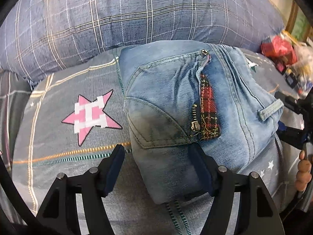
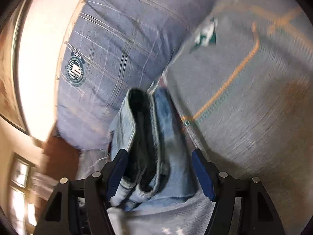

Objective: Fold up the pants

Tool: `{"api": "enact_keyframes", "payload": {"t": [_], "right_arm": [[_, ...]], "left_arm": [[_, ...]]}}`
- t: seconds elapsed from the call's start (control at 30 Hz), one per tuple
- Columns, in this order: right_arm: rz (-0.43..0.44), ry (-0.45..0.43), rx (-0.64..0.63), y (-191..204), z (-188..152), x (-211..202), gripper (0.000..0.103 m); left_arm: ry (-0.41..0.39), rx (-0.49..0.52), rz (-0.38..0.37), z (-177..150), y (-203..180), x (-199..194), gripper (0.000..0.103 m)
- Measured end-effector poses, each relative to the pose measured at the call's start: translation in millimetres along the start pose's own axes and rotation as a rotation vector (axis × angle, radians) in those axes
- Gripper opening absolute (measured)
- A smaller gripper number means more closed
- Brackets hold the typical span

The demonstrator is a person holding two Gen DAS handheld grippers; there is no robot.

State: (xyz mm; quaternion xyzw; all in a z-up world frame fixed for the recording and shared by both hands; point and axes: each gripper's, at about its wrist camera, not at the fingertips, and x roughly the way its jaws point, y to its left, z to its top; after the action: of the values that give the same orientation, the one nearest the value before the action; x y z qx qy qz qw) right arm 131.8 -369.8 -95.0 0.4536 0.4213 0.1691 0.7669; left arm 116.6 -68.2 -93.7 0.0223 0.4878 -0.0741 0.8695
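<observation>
The pants [image 1: 195, 107] lie folded into a compact bundle on the bed [image 1: 58, 152], so folding looks nearly done. The left hand-held gripper [image 1: 156, 156] and right hand-held gripper [image 2: 158, 160] both gape wide around its edges; next, likely withdraw cleanly.

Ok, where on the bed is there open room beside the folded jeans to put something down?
Left of the folded jeans, the sheet around the pink star lies bare. Behind, the plaid pillow crowds in; on the right sit packets and the right gripper.
</observation>
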Motion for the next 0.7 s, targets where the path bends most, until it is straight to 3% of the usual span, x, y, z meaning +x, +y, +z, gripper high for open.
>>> {"api": "enact_keyframes", "payload": {"t": [0.37, 0.47, 0.57, 0.63, 0.7], "right_arm": [[-0.045, 0.099, -0.017, 9.2, -2.1, 5.9, 0.071], [0.011, 0.086, 0.029, 3.7, -1.4, 4.9, 0.073], [0.086, 0.07, 0.053, 3.4, -1.9, 4.3, 0.083], [0.141, 0.059, 0.055, 7.4, -2.4, 3.6, 0.097], [0.169, 0.043, 0.053, 12.5, -4.5, 3.1, 0.102]], "left_arm": [[0.014, 0.002, -0.036, 1.2, 1.1, 4.5, 0.073], [0.018, -0.015, -0.045, 1.5, 6.3, 6.9, 0.078], [0.028, -0.044, -0.073, 2.3, 14.4, 12.3, 0.079], [0.037, -0.058, -0.082, 2.8, 16.4, 14.1, 0.079], [0.04, -0.052, -0.074, 4.5, 16.5, 14.2, 0.079]]}}
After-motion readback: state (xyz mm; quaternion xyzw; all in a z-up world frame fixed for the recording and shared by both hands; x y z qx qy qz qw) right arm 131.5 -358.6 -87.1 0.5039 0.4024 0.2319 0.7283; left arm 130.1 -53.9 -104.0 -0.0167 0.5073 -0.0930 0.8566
